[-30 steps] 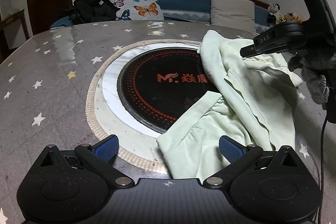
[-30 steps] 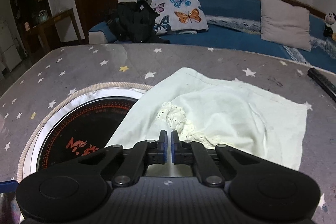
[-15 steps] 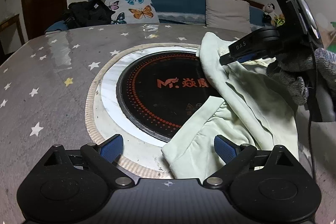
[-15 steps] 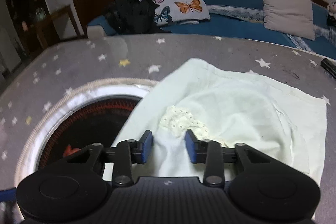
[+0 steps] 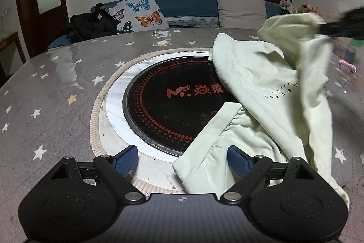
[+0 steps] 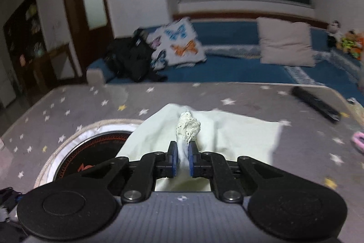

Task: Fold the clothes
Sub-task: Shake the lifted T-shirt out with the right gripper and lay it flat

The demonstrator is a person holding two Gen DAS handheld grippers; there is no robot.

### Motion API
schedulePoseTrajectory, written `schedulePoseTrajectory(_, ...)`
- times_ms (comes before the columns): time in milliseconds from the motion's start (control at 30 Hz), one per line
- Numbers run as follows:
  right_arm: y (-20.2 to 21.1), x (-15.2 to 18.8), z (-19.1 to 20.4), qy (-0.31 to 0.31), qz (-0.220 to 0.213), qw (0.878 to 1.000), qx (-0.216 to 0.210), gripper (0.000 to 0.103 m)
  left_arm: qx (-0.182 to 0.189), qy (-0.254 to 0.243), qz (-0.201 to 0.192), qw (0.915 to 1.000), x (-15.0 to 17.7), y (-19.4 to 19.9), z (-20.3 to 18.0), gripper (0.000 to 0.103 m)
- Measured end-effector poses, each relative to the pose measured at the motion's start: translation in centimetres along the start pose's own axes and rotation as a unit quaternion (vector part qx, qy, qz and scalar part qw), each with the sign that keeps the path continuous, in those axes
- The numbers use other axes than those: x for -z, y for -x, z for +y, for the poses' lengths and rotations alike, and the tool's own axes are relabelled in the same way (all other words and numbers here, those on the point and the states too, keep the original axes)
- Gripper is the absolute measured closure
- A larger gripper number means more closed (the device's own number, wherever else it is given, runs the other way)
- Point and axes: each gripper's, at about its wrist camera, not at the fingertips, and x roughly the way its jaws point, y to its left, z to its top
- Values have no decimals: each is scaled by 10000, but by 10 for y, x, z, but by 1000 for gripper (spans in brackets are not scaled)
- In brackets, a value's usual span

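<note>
The right gripper [image 6: 181, 157] fingers have just closed on the garment's [image 6: 206, 129] lace trim [image 6: 188, 126] — the left gripper [image 5: 183, 161] fingers are spread wide and have been narrowing, with a sleeve [image 5: 204, 149] lying between them at 12 o'clock, not pinched.

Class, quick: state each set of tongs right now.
Left tongs: open, jaws just closing slightly, sleeve cuff between, ungripped.
Right tongs: closed on garment.

Left gripper [image 5: 183, 159]: matte black body, two round speckled housings, ribbed grey central plate bearing a small crosshair mark. Angular black linkage arms pinned with silver screws. Fingers [image 5: 125, 159] carry blue ribbed pads. Right gripper [image 6: 182, 159]: identical build, same black discs, silver screws, crosshair mark, blue-padded fingers [image 6: 172, 158].
</note>
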Motion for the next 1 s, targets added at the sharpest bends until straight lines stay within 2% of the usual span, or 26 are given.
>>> schedulePoseTrajectory(233, 98, 48, -52, -681, -318, 9963, 411, 94, -41, -39, -37, 10000, 1, 0, 0, 18)
schedulePoseTrajectory(367, 134, 90, -78, -1267, -147, 9890, 749, 94, -39, -56, -35, 10000, 1, 0, 0, 20)
schedulePoseTrajectory(467, 145, 125, -93, -1521, 243, 9828, 1016, 88, -23, -84, -31, 10000, 0, 0, -1, 22)
schedulePoseTrajectory(533, 148, 137, -96, -1360, 347, 9830, 1185, 87, 7, -95, -16, 10000, 0, 0, -2, 26)
schedulePoseTrajectory(600, 148, 138, -92, -1098, 306, 9836, 1395, 78, 36, -112, -10, 9999, -1, 1, -3, 31)
schedulePoseTrajectory(633, 148, 136, -90, -979, 278, 9841, 1459, 67, 51, -122, -10, 9999, -1, 1, -4, 32)
schedulePoseTrajectory(667, 147, 132, -87, -861, 250, 9853, 1452, 62, 67, -131, -9, 9999, -1, 1, -4, 35)
schedulePoseTrajectory(700, 145, 128, -84, -742, 223, 9865, 1445, 62, 83, -141, -8, 9999, -1, 1, -5, 39)
schedulePoseTrajectory(833, 135, 120, -65, -133, 209, 9929, 1164, 55, 157, -222, -27, 9996, -3, 2, -10, 51)
schedulePoseTrajectory(1000, 103, 122, -39, 591, 490, 9943, 738, 55, 315, -304, -50, 9990, -4, 1, -15, 77)
